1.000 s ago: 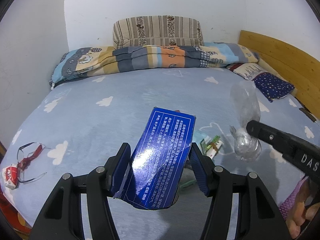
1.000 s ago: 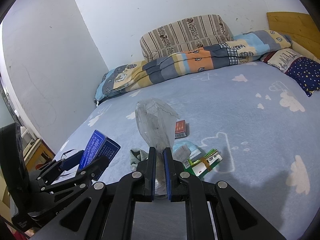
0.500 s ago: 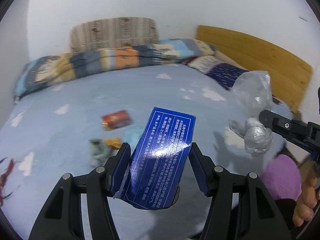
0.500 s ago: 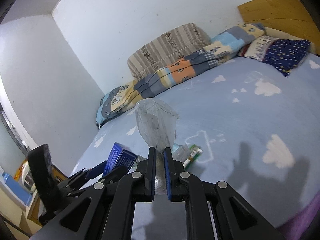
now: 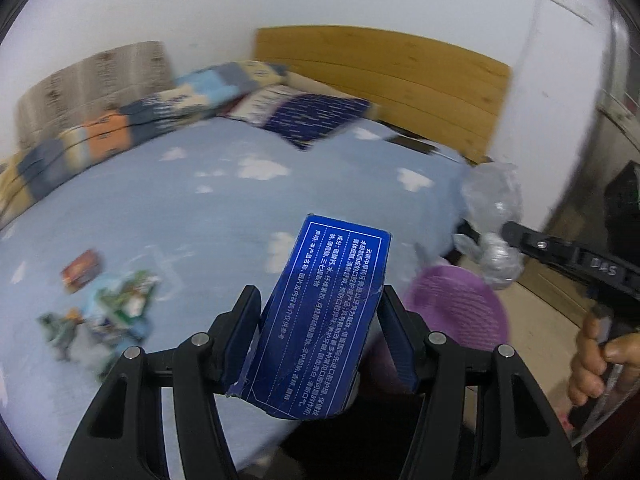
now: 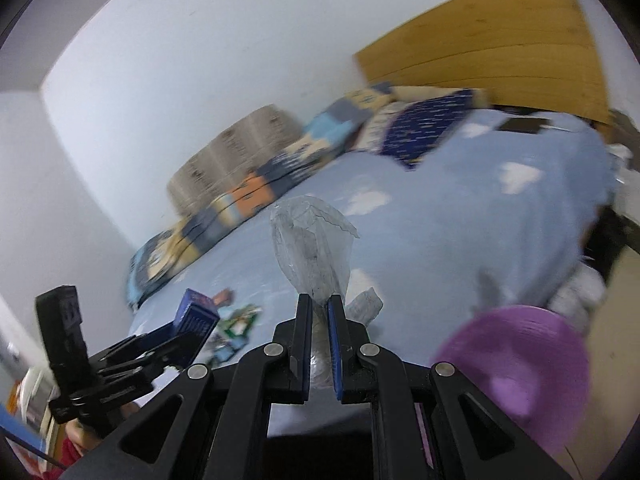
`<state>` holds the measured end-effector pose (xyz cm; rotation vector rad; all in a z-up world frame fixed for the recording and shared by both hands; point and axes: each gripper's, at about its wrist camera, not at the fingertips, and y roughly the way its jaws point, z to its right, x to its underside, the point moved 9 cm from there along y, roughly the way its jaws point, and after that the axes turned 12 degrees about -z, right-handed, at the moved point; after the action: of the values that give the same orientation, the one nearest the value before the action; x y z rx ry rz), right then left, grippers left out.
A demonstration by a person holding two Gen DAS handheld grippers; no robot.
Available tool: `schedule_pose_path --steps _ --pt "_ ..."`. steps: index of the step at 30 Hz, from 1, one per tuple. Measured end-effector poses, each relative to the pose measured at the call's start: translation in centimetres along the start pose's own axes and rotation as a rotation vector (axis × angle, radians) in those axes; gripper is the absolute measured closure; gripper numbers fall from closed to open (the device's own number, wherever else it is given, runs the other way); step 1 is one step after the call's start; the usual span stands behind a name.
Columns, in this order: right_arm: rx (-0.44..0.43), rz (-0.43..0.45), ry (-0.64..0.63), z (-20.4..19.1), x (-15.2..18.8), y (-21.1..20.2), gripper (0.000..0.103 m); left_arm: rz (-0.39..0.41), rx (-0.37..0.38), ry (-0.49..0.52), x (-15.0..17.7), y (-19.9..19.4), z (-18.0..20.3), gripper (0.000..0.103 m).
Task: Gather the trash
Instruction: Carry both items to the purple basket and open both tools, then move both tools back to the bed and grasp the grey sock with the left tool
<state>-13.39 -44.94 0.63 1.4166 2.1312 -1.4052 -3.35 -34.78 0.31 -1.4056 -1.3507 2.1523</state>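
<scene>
My left gripper (image 5: 318, 300) is shut on a blue cardboard box (image 5: 324, 312) with white print, held tilted above the bed's front edge. My right gripper (image 6: 319, 304) is shut on a crumpled clear plastic bag (image 6: 310, 240) that sticks up past its fingertips. In the left wrist view that bag (image 5: 494, 216) and the right gripper's black finger (image 5: 560, 252) hang at the right, above a purple bin (image 5: 460, 312) on the floor. The purple bin (image 6: 520, 368) lies low at the right in the right wrist view. Small trash items (image 5: 120, 300) and a red packet (image 5: 82, 266) lie on the blue sheet.
The bed (image 5: 168, 208) has a light blue cloud-print sheet, a folded patchwork quilt (image 5: 120, 128), pillows and a wooden headboard (image 5: 392, 84). A person's hand (image 5: 600, 360) grips the right tool's handle. White walls surround the bed; floor shows at the right beyond the bin.
Both grippers have swung to the right, away from the middle of the bed, each keeping its hold. The purple bin has come into view and the trash pile has slid left.
</scene>
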Motion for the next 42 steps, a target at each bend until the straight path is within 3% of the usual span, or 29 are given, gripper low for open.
schedule_pose_path --steps 8,18,22,25,30,34,42 --pt "0.055 0.037 0.103 6.4 0.4 -3.8 0.095 -0.099 0.099 0.126 -0.9 4.1 9.5 0.044" --pt "0.086 0.034 0.218 12.1 1.5 -4.4 0.095 -0.22 0.178 0.146 -1.7 8.7 14.6 0.044" --pt "0.101 0.015 0.268 14.0 1.9 -4.0 0.089 -0.248 0.181 0.142 -1.6 9.6 15.5 0.031" --pt "0.118 0.025 0.288 14.9 2.0 -4.4 0.071 -0.245 0.185 0.13 -1.6 9.4 15.1 0.031" --pt "0.119 0.043 0.272 14.7 1.6 -5.1 0.068 -0.202 0.166 0.089 -1.9 7.9 13.2 0.031" --pt "0.104 0.034 0.241 13.2 1.3 -4.5 0.058 -0.162 0.144 0.039 -1.9 6.3 10.4 0.031" --pt "0.039 -0.046 0.096 6.5 1.2 -0.2 0.058 -0.104 0.063 -0.112 0.5 2.3 1.2 0.031"
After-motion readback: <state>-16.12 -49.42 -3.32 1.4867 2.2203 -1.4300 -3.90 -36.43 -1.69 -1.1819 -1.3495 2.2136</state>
